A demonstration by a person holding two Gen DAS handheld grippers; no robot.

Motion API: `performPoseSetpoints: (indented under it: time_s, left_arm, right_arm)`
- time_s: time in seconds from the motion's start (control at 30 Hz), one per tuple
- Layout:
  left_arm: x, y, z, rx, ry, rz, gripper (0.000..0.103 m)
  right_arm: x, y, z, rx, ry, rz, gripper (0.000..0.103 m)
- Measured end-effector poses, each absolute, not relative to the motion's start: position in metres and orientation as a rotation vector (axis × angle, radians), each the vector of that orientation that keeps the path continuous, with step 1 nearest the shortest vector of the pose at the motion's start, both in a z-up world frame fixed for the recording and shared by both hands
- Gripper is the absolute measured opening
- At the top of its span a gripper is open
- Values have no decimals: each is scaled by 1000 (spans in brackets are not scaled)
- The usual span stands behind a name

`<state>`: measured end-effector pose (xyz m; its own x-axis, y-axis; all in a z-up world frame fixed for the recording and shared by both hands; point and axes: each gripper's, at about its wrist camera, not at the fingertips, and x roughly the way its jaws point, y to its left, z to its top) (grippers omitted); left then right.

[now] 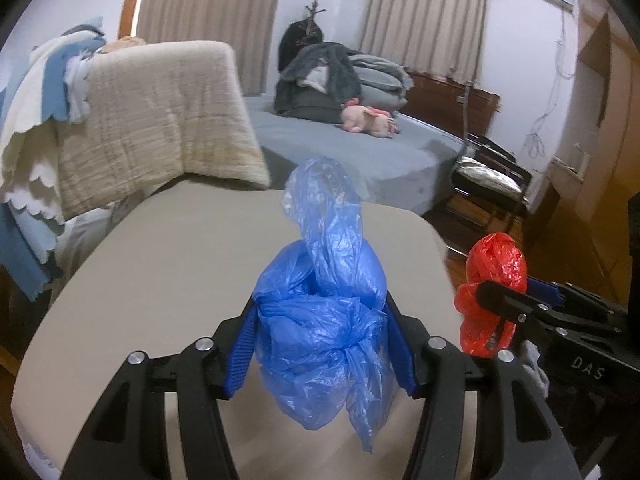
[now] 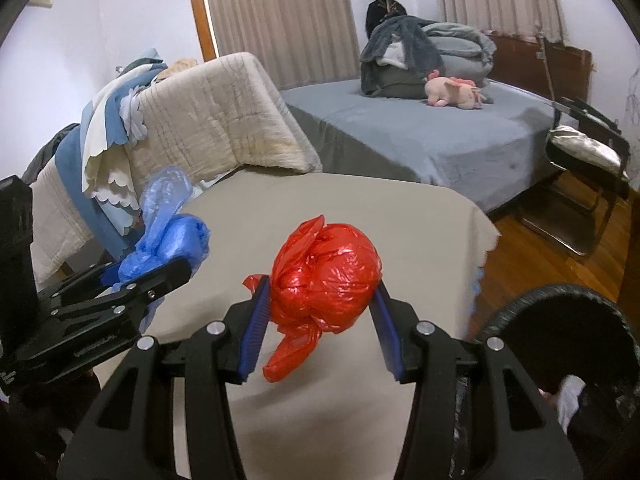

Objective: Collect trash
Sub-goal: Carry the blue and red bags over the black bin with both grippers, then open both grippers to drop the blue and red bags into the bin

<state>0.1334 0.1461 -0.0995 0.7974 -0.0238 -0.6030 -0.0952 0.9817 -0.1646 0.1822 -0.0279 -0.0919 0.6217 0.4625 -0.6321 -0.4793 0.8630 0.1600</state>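
I am gripping the blue bag (image 1: 324, 320) in my left gripper (image 1: 322, 344) and the red bag (image 2: 326, 276) in my right gripper (image 2: 320, 328), both lifted above the table (image 2: 360, 208). Slippery plastic risks sliding free; the bin (image 2: 560, 320) is sitting just right of the right tongs.

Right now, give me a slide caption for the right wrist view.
Right tongs clamp a red bag above the beige table; left tongs hold a blue bag.

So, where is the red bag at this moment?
The red bag is clamped in the right gripper above the beige table, right of the blue bag.
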Motion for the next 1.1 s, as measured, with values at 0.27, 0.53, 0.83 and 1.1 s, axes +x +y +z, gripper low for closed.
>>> performPoseSetpoints:
  time_s: [0.27,0.53,0.83,1.1]
  left_arm:
    - [127,96,-88,-151,636,-53,57]
    - [124,47,-79,-112,624,-138,57]
    - [123,-6,-77,-65,620,-243,57]
    - [132,-56,-81,-26,623,-343,57]
  right_arm:
    - [155,-81,-85,5,704,475,47]
    - [137,-136,-74,35,663,386,47]
    - [119,-199,-71,58,640,253,48]
    - [111,-248,-83,74,646,137,48]
